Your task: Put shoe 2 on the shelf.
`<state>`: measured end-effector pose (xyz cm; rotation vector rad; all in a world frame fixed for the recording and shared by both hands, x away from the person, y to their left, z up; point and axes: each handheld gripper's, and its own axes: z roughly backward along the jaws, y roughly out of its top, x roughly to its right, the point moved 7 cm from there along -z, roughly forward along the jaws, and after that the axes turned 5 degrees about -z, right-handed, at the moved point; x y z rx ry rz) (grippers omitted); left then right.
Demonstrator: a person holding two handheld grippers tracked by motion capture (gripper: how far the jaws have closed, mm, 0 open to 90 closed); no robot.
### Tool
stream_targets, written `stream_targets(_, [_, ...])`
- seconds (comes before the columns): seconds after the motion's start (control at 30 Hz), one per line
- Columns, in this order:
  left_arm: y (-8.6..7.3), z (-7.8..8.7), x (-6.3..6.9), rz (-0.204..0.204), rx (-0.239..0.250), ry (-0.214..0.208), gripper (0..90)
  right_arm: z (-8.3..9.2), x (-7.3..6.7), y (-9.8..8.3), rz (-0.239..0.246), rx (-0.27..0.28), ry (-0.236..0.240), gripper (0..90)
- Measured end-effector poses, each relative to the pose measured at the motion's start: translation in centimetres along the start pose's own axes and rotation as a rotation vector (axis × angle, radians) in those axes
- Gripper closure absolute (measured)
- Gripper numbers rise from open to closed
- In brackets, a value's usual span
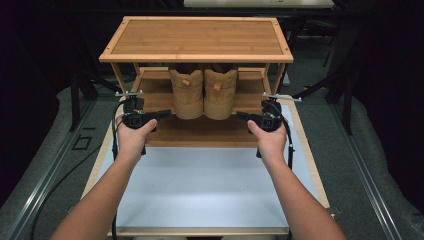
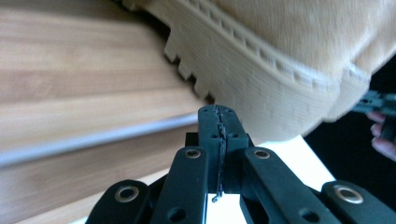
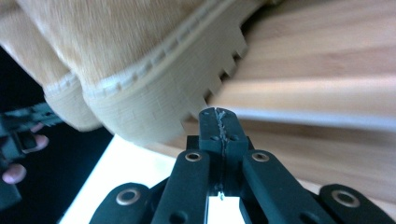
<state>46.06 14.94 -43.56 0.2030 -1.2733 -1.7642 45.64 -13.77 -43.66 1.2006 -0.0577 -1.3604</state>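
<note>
A pair of tan suede boots stands on the lower shelf of a bamboo rack [image 1: 196,58], heels toward me: left boot [image 1: 187,95], right boot [image 1: 220,94]. My left gripper [image 1: 167,113] lies sideways just left of the left boot's heel, jaws shut and empty. My right gripper [image 1: 239,116] mirrors it beside the right boot's heel, also shut. In the left gripper view the shut jaw tips [image 2: 218,115] sit just under the lugged sole [image 2: 261,84]. In the right gripper view the shut tips [image 3: 219,116] sit close under the other sole [image 3: 154,107]; I cannot tell whether either touches.
The rack stands at the far end of a white mat [image 1: 200,185] on a wooden board. Its top shelf [image 1: 196,36] overhangs the boots. Dark stands and rails flank the table. Each gripper view shows the other hand's gripper [image 2: 380,102] [image 3: 25,119] past the boot heels.
</note>
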Motion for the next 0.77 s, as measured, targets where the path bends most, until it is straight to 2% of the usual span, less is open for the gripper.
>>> stream_targets(0.07, [-0.9,0.4,-0.1,-0.016,-0.009,0.011,89.1,0.8,0.6,-0.6,0.014,0.012,-0.018,90.0])
stream_targets(0.1, [-1.6,0.6,-0.3,-0.028,-0.023,0.015,87.9,1.2,0.9,-1.0,0.017,-0.001,-0.022,90.0])
stream_targets(0.2, [-3.8,1.2,-0.9,-0.061,-0.052,0.036,85.1,2.4,2.1,-2.2,0.017,0.005,-0.037,90.0])
stream_targets(0.27, [-5.4,1.8,-1.6,-0.081,-0.062,0.065,82.7,3.2,3.1,-3.2,0.024,0.006,-0.059,90.0])
stream_targets(0.4, [-8.3,3.0,-3.2,-0.124,-0.086,0.113,70.1,4.4,5.4,-5.6,0.046,0.002,-0.119,87.9])
stream_targets(0.5, [-10.6,4.1,-5.1,-0.113,-0.091,0.152,59.0,5.0,7.1,-7.6,0.057,-0.003,-0.144,79.1])
stream_targets(0.53, [-11.4,4.4,-5.8,-0.121,-0.1,0.161,55.6,5.1,7.7,-8.1,0.067,0.014,-0.169,76.1])
stream_targets(0.57, [-12.4,4.7,-6.7,-0.125,-0.115,0.176,52.2,5.4,8.4,-8.8,0.071,0.004,-0.178,73.0])
stream_targets(0.6, [-13.0,4.9,-7.3,-0.123,-0.118,0.183,49.5,5.6,9.2,-9.6,0.082,-0.004,-0.211,68.3])
stream_targets(0.67, [-14.6,5.3,-8.8,-0.098,-0.13,0.206,46.0,5.6,10.3,-10.5,0.094,0.01,-0.229,59.6])
stream_targets(0.7, [-15.2,5.5,-9.5,-0.089,-0.131,0.223,43.4,5.8,11.1,-11.0,0.111,0.017,-0.278,55.1])
stream_targets(0.77, [-16.3,6.0,-10.8,-0.087,-0.141,0.26,40.2,6.0,12.4,-11.8,0.169,0.006,-0.326,47.3])
